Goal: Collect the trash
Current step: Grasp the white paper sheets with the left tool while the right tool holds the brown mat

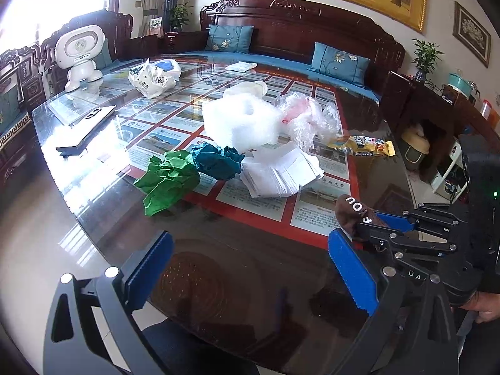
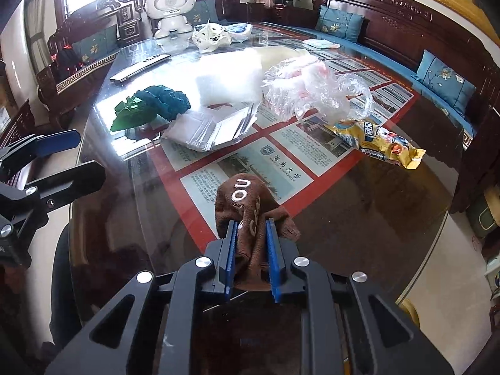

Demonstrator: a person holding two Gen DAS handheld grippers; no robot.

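Trash lies on the glass-topped table (image 1: 256, 268): crumpled green paper (image 1: 165, 181), teal paper (image 1: 215, 161), a stack of white sheets (image 1: 281, 172), white bubble wrap (image 1: 240, 125), clear plastic bags (image 1: 306, 118) and a yellow snack wrapper (image 1: 362, 145). My left gripper (image 1: 250, 268) is open and empty above the table's near edge. My right gripper (image 2: 253, 240) is shut on a brown cloth (image 2: 247, 206) with white letters. The cloth also shows in the left wrist view (image 1: 353, 209). The wrapper (image 2: 375, 140), white sheets (image 2: 212, 128) and green paper (image 2: 131, 115) lie ahead of the right gripper.
A white toy robot (image 1: 79, 53), a white printed bag (image 1: 153, 78) and a flat dark device (image 1: 87, 128) sit on the far and left parts of the table. Dark wooden sofas with blue cushions (image 1: 340, 59) surround it. The table's near edge is close to both grippers.
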